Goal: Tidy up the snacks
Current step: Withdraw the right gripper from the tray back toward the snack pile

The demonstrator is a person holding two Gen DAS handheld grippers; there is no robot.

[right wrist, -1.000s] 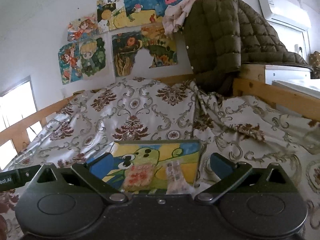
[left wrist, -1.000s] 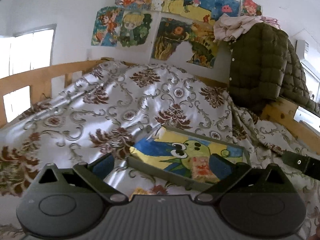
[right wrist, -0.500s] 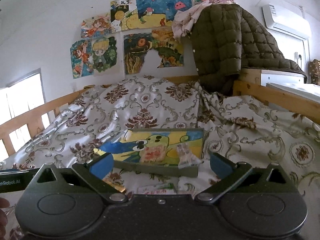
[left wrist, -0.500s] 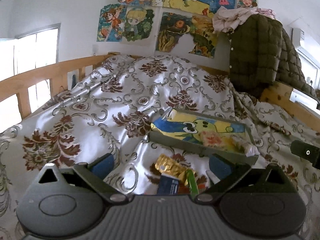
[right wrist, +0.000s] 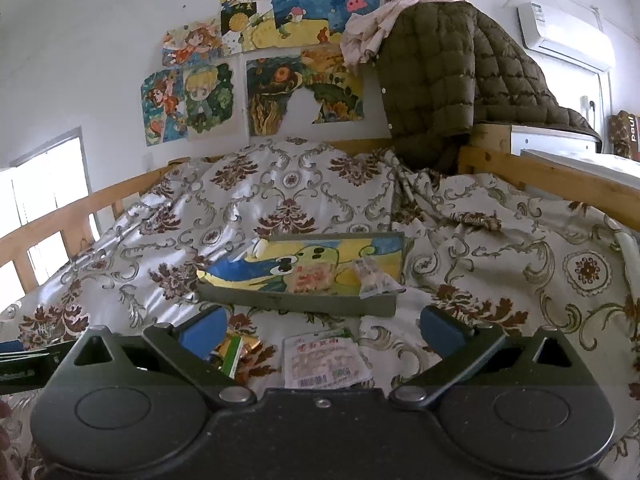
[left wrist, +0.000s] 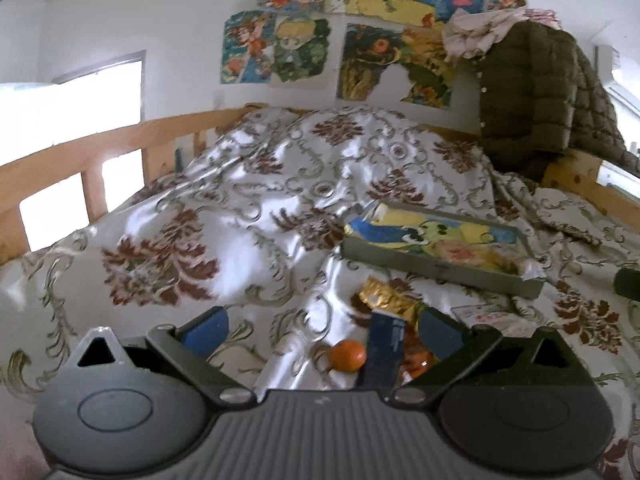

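Observation:
A shallow grey tray (left wrist: 436, 268) (right wrist: 296, 300) lined with a cartoon picture lies on the bed. A pink snack packet (right wrist: 310, 276) and a clear packet (right wrist: 374, 278) lie in it. In front of it lie a gold wrapper (left wrist: 384, 300), a dark blue packet (left wrist: 384, 350), a small orange fruit (left wrist: 347, 355) and a white flat packet (right wrist: 322, 360). My left gripper (left wrist: 322, 330) is open above the blue packet and the fruit. My right gripper (right wrist: 320, 330) is open above the white packet. A green and gold packet (right wrist: 234, 354) lies by its left finger.
The bed has a patterned satin cover (left wrist: 240, 208) in folds. A wooden rail (left wrist: 92, 148) runs along the left and another (right wrist: 560, 178) along the right. A brown padded jacket (right wrist: 448, 80) hangs at the head end. Posters (right wrist: 280, 64) cover the wall.
Both grippers have drawn back from the tray and tilted down. The loose snacks in front of the tray have come into view. Both stay open.

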